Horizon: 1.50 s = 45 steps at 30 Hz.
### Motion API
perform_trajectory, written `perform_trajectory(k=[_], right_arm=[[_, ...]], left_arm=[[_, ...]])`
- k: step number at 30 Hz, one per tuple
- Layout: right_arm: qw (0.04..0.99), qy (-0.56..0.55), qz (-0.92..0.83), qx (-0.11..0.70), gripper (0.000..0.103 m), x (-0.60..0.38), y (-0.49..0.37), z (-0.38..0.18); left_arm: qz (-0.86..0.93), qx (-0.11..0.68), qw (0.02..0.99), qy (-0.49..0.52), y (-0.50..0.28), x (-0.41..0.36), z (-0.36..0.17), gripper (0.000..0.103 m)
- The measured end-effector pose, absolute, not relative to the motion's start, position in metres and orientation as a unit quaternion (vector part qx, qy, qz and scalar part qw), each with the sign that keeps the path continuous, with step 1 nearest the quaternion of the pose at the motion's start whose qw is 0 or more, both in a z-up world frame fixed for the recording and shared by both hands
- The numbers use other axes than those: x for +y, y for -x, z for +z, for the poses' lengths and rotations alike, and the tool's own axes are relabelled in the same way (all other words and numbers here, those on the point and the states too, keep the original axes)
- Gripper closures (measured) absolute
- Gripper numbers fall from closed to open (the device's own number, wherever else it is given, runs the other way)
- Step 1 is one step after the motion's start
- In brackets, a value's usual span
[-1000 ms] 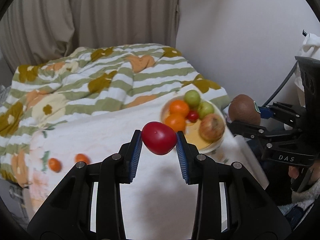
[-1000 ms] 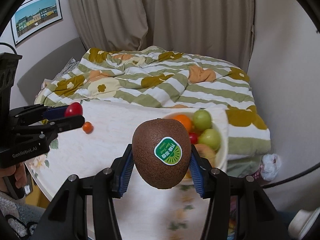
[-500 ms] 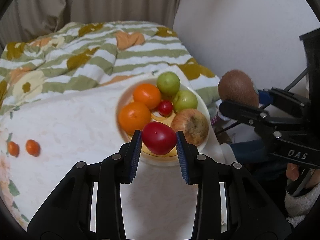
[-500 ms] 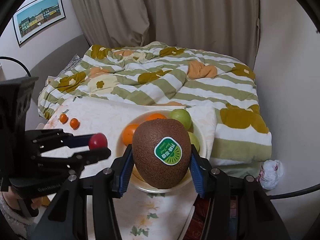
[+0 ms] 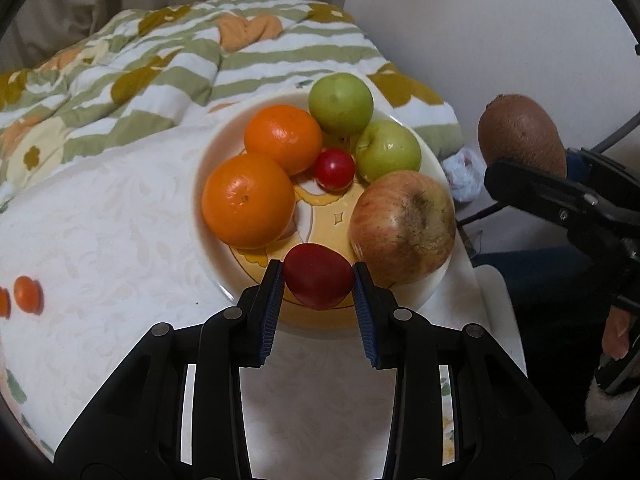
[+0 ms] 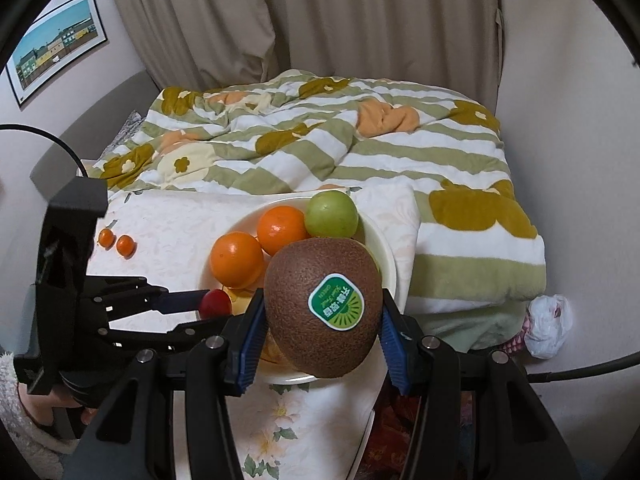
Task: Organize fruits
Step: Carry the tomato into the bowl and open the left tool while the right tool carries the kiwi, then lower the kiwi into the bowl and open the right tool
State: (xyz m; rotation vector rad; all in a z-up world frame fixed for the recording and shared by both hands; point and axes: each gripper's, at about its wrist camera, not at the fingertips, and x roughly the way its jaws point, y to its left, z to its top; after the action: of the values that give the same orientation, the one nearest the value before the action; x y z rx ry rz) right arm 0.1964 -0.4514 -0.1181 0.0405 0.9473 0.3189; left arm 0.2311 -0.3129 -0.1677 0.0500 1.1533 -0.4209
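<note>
1. Two fruits are airborne: our left hand-held gripper [image 5: 318, 280] clenches a red tomato [image 5: 319, 280] over the plate [image 5: 212, 168] rim's near edge; the right hand-held gripper [image 6: 322, 336] clamps a kiwi [image 6: 324, 308].
2. We judge a drop could roll the tomato off the desk [image 5: 100, 220].
3. The kiwi may knock the apple [image 5: 402, 226].

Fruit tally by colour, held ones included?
Orange: 4, two oranges on the plate, two small ones on the cloth
Green: 2
Red: 3
Brown: 1, kiwi
Total: 10
</note>
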Motion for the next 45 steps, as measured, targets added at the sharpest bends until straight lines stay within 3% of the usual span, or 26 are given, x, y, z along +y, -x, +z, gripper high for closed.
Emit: perform_trajectory(k=[6,8,9,10,28,38,45], right_arm=[[0.879,-0.030,0.146,0.452,0.055,-0.452,-0.201,-0.117],[0.880,-0.031,0.145,0.450,0.055,-0.451,-0.202,-0.115],[0.881,-0.031,0.144,0.450,0.055,-0.451,-0.202,-0.114],[0.882,-0.031,0.144,0.449,0.055,-0.450,-0.203,-0.114],[0.872,-0.024,0.167,0.459,0.055,-0.418,-0.221,-0.115],[0.856,-0.074,0.156,0.487,0.055,-0.392,-0.243,-0.144],[0.854,-0.084,0.145,0.493,0.055,-0.386,-0.248,-0.157]], left_arm=[[-0.189,0.554,0.808,-0.065,-0.235,-0.318,-0.169,0.059],[-0.195,0.554,0.806,-0.075,-0.235,-0.318,-0.166,0.039],[-0.201,0.555,0.804,-0.074,-0.234,-0.317,-0.165,0.006],[-0.205,0.555,0.803,-0.071,-0.233,-0.316,-0.163,0.000],[-0.162,0.534,0.827,-0.069,-0.222,-0.276,-0.132,0.000],[-0.094,0.508,0.852,-0.082,-0.204,-0.242,-0.119,0.000],[-0.088,0.507,0.857,-0.036,-0.194,-0.219,-0.123,0.000]])
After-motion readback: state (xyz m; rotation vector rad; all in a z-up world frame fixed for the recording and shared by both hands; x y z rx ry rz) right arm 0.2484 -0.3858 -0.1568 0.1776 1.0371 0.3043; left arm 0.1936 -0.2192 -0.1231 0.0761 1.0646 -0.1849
